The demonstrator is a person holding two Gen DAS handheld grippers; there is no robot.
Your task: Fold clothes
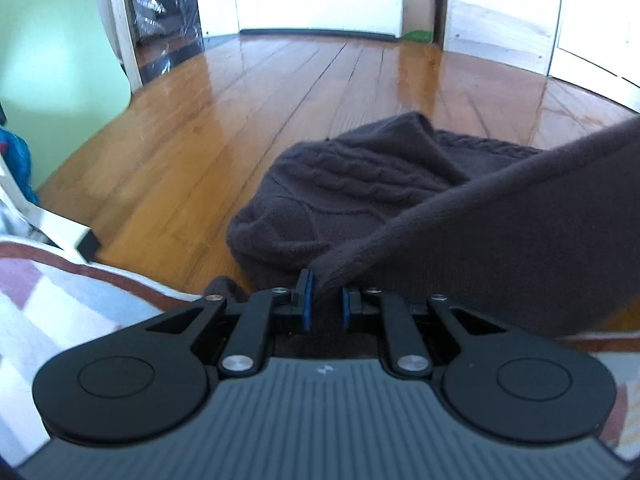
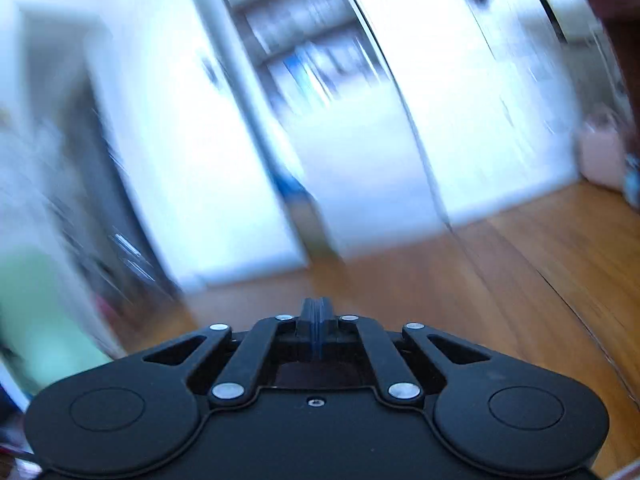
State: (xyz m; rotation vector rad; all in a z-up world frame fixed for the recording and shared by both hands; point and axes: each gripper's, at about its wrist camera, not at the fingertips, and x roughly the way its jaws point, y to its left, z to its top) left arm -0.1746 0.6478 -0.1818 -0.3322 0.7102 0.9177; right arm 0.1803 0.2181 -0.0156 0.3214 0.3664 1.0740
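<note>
while left gripper (image 1: 326, 300) pinches the sweater (image 1: 360, 200), right seems empty.

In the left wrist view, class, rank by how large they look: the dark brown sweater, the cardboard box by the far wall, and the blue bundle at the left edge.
1. dark brown sweater, by far the largest, though nearest the camera
2. cardboard box
3. blue bundle; cut by the frame edge, so the last two stay unsure
</note>
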